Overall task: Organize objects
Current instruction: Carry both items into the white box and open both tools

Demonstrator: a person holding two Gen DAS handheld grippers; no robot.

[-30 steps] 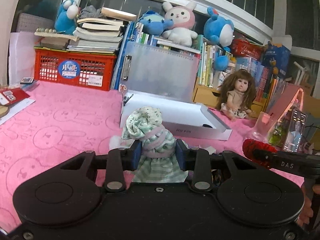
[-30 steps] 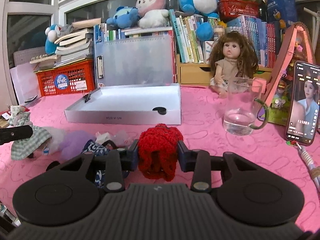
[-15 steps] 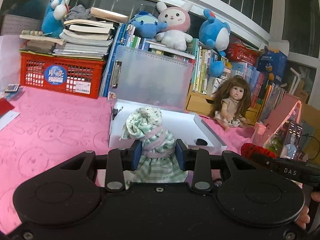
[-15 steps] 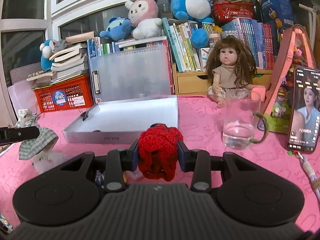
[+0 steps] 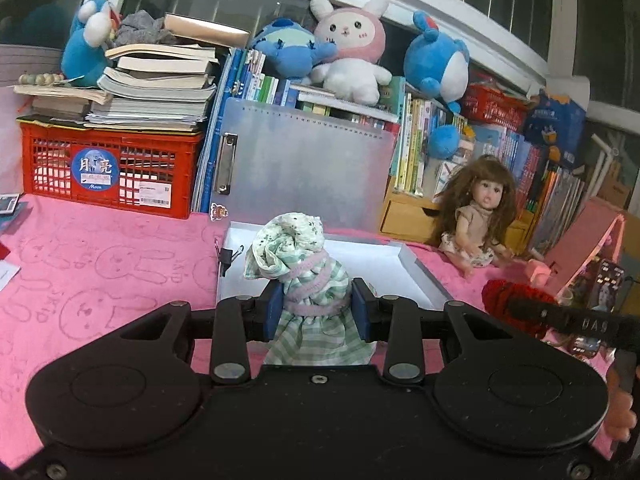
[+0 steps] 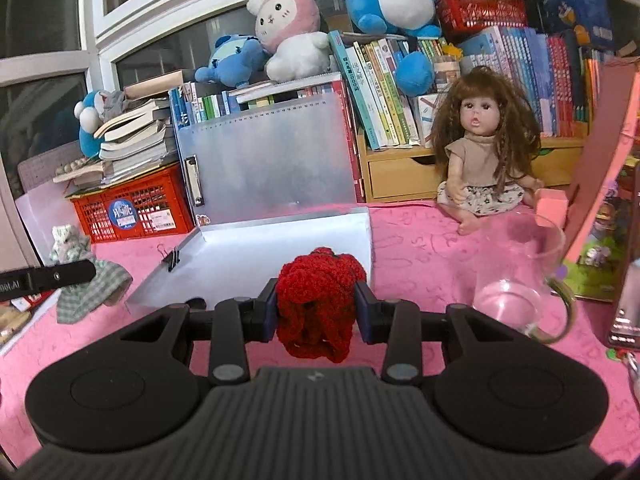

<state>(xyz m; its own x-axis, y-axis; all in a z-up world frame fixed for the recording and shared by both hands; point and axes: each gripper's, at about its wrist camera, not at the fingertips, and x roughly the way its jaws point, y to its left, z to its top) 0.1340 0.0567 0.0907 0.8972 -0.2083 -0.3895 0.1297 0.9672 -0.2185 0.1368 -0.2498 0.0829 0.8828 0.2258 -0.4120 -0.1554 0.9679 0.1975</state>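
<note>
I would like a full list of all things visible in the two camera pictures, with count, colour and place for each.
doll dress: 1, green-white check, in left gripper.
knitted piece: 1, red, in right gripper.
box lid: 1, white, on the pink cloth, centre.
binder clip: 1, black, on the lid's left edge.
doll: 1, brown hair, sitting right of the lid.
glass mug: 1, clear, front right.
crate: 1, red, back left, books stacked on it.
clipboard: 1, translucent grey, behind the lid.
plush toys: 4, three blue, one pink-white, on the books.
pink cloth: 1, covers the table.
left gripper: black, shut on the dress.
right gripper: black, shut on the knitted piece.
</note>
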